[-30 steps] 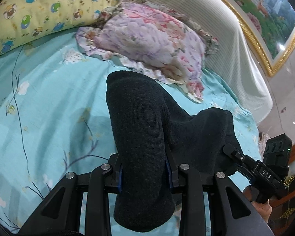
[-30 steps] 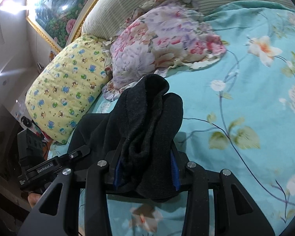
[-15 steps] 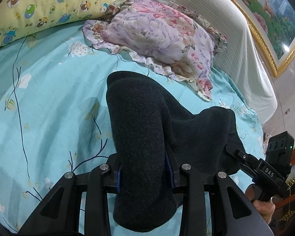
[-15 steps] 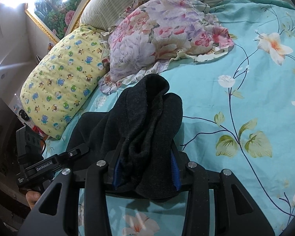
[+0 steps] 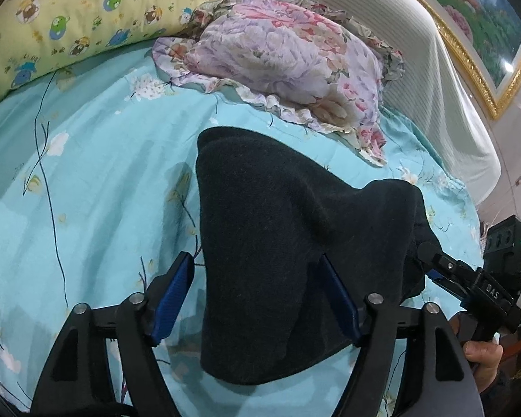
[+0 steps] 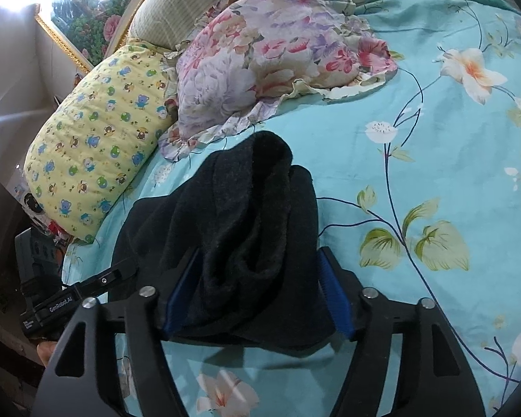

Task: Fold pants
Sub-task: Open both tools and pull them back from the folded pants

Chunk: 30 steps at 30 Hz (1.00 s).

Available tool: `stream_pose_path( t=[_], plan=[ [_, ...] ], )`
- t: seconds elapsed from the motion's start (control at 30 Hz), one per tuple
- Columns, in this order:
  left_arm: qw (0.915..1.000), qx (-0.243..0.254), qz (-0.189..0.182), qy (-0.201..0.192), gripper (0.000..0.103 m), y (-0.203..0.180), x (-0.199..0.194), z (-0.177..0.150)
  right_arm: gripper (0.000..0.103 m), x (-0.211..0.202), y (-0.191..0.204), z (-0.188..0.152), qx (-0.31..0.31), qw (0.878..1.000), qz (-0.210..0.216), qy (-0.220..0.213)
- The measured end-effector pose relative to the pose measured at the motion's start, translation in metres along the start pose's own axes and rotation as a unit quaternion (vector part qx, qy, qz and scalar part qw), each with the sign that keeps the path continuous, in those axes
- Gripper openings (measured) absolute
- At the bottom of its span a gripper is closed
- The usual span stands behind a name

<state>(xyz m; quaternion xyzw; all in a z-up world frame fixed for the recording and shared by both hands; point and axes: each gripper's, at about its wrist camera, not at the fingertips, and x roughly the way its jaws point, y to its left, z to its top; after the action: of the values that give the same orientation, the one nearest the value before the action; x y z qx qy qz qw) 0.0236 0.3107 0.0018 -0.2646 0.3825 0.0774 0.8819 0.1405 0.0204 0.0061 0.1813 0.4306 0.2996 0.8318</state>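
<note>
Dark charcoal pants (image 5: 278, 226) lie bunched on the turquoise flowered sheet (image 5: 87, 191). My left gripper (image 5: 255, 259) straddles one end of them. Its jaws are opening: the left blue pad (image 5: 172, 295) stands clear of the cloth and the right pad sits at the fabric's edge. In the right wrist view the pants (image 6: 232, 208) are a folded, rumpled heap. My right gripper (image 6: 259, 253) straddles the other end, its jaws also opening, with the cloth slack between the blue pads (image 6: 333, 299). A hand (image 5: 482, 354) holds the right gripper's handle.
A floral ruffled pillow (image 5: 288, 59) and a yellow cartoon-print pillow (image 5: 69, 24) lie just beyond the pants. Behind them rises a striped headboard (image 5: 416, 52) under a gilt-framed picture (image 5: 486, 10). Open sheet (image 6: 434, 156) stretches to the right in the right wrist view.
Both grippers' jaws have spread apart and let go of the pants. The cloth has slumped wider onto the sheet. Neither hand has shifted.
</note>
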Motion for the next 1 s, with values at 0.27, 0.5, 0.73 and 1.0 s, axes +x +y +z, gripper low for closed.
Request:
stream_pose_path(
  t=[0.27,0.5,0.73,1.0],
  plan=[
    [1.0000,-0.006,-0.005,0.004,0.077,0.006,-0.005,-0.008,0.076,-0.008,0.004,-0.005,-0.021,1.000,-0.004,-0.005],
    [0.9999,-0.010,-0.006,0.003,0.079,0.007,-0.009,-0.011,0.077,-0.011,0.005,-0.009,-0.019,1.000,-0.005,-0.005],
    [1.0000,-0.002,-0.001,-0.008,0.080,0.004,-0.020,-0.021,0.083,-0.019,0.008,-0.016,-0.024,1.000,0.001,-0.014],
    [0.9982,0.035,0.039,-0.029,0.081,-0.010,-0.039,-0.040,0.090,-0.034,0.019,-0.025,-0.057,0.998,0.007,-0.034]
  ],
)
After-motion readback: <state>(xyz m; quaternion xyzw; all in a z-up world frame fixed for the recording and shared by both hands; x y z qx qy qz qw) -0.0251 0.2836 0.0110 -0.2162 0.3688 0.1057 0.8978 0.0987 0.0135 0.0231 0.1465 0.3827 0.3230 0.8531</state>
